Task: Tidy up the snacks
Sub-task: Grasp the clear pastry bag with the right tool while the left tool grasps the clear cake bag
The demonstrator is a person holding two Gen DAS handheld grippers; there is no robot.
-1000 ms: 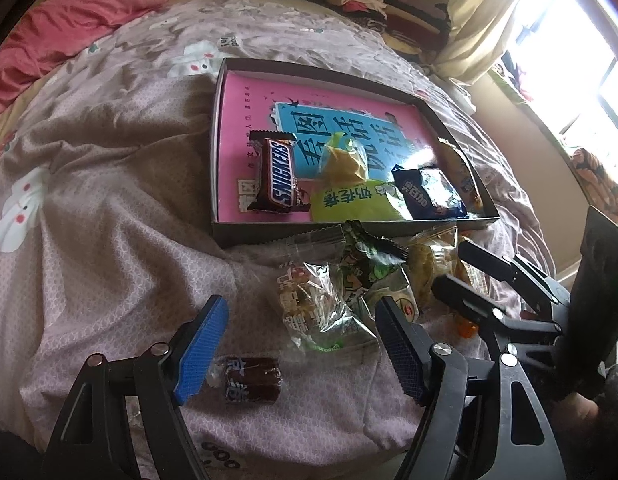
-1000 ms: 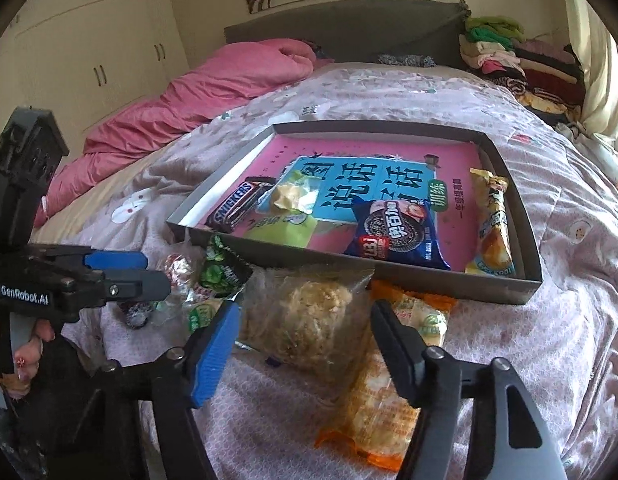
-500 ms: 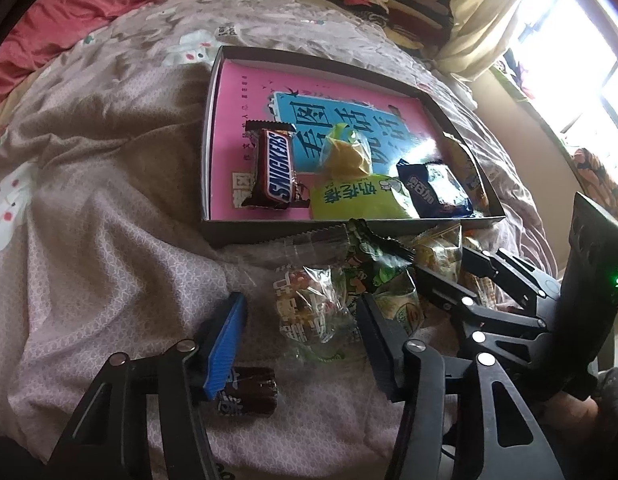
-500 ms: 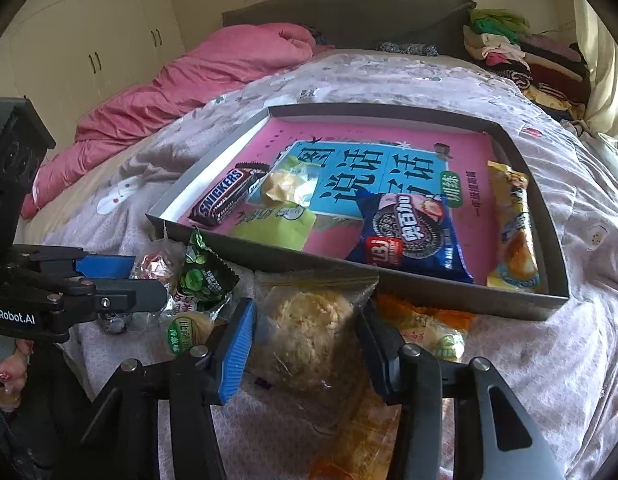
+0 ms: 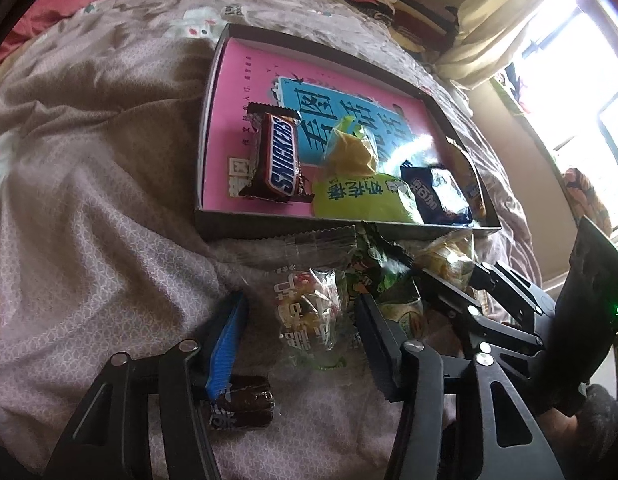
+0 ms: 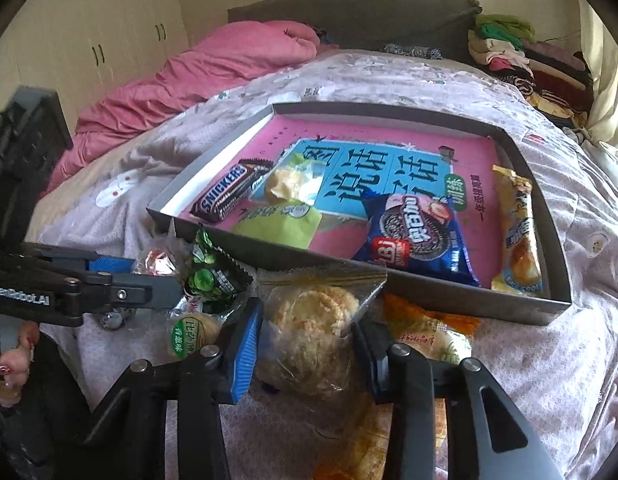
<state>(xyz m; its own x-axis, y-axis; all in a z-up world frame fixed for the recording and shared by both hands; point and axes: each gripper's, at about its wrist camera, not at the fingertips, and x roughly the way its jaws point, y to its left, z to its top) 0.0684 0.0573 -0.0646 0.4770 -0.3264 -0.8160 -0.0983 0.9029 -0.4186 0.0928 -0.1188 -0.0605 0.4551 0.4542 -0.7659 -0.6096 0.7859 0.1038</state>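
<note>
A grey tray (image 5: 269,232) (image 6: 429,296) with a pink lining lies on the bed. It holds a Snickers bar (image 5: 279,156) (image 6: 225,192), a yellow-green packet (image 5: 357,196), a blue cookie packet (image 6: 417,236) and a yellow packet (image 6: 517,232). Loose snacks lie in front of it. My left gripper (image 5: 297,328) is open around a clear wrapped candy packet (image 5: 309,316). My right gripper (image 6: 305,336) is open around a clear bag with a round pastry (image 6: 309,328), its pads close to the bag's sides.
A dark wrapped candy (image 5: 241,404) lies under my left finger. A green-black packet (image 6: 213,272) and an orange packet (image 6: 433,336) lie by the tray's front wall. A pink quilt (image 6: 197,76) and folded clothes (image 6: 521,52) sit at the bed's far end.
Both grippers moved forward and down toward the loose snacks. The left jaws now flank the clear candy packet; the right jaws have narrowed around the pastry bag.
</note>
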